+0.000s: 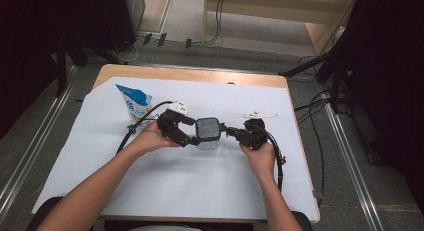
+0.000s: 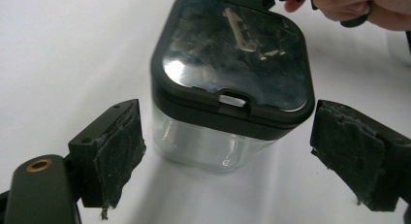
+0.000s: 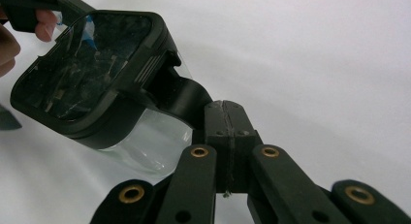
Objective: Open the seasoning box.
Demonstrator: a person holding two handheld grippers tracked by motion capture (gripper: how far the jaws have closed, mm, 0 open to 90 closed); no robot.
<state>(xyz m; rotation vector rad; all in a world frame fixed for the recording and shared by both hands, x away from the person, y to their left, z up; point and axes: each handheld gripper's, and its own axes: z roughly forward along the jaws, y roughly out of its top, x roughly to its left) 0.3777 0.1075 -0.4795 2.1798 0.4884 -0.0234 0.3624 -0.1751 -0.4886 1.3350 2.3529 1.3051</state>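
- Your left tongs (image 2: 228, 151) stand open either side of the jar (image 2: 213, 141)
- Your right tongs (image 3: 225, 122) are closed, pads together, beside its lid latch (image 3: 181, 95)

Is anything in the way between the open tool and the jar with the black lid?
Nothing visible. The left tool has its jaws open on either side of the jar, with bare white table cover between them. The right tool is shut at the lid's far edge.

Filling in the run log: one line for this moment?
left gripper: open, flanking clear jar | right gripper: shut at black lid tab | jar on white sheet
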